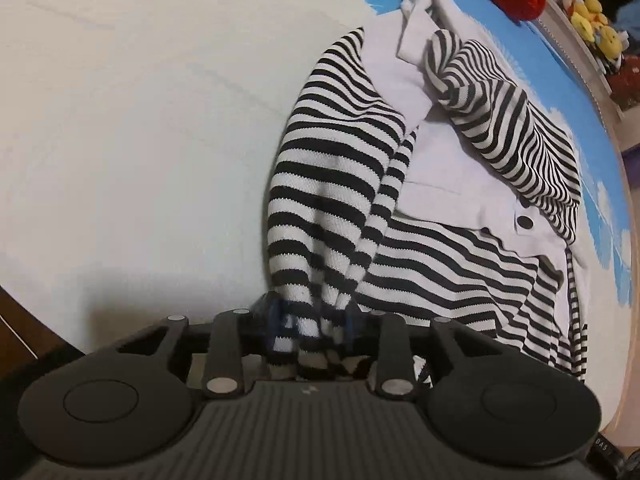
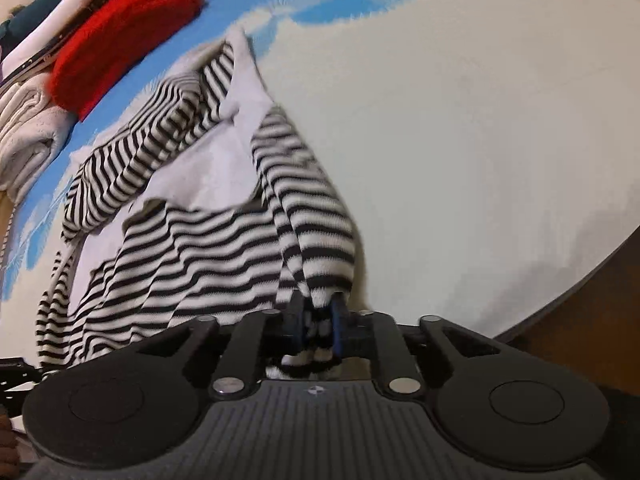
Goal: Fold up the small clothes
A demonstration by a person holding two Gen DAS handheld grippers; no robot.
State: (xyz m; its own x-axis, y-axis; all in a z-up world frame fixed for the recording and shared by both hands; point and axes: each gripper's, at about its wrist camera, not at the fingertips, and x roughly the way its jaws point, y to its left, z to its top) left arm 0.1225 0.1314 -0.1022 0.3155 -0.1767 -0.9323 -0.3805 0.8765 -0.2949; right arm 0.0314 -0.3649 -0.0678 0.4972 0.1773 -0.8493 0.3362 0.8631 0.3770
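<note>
The striped garment point(image 1: 332, 184) is occupying the centre and right of the left wrist view and the centre-left of the right wrist view, lying crumpled on the pale bed sheet point(image 1: 120, 120) with a white panel and one dark button point(image 1: 525, 222) showing at right of centre. No finished fold is showing: one sleeve is lying twisted across the white panel towards the upper right, and the body is rumpled. By my judgement the task is standing at an early stage, with the item being lifted or spread and every fold on it remaining to be made.

The left gripper point(image 1: 310, 334) is pinching a bunched length of striped fabric at lower centre, its fingers closed tight on the cloth. The right gripper point(image 2: 316, 326) is doing likewise at lower centre of its own view, fingers drawn together on a striped fold (whether sleeve or hem, I cannot tell).

Count, largest first: one bed sheet with blue cloud print along its far edge; one striped garment; one red knitted item point(image 2: 120, 36) at upper left of the right wrist view; one pile of pale folded cloth point(image 2: 28, 132) at the left edge, number of pieces not discernible; two grippers; several yellow plush toys point(image 1: 596, 24) at upper right, not countable.
</note>
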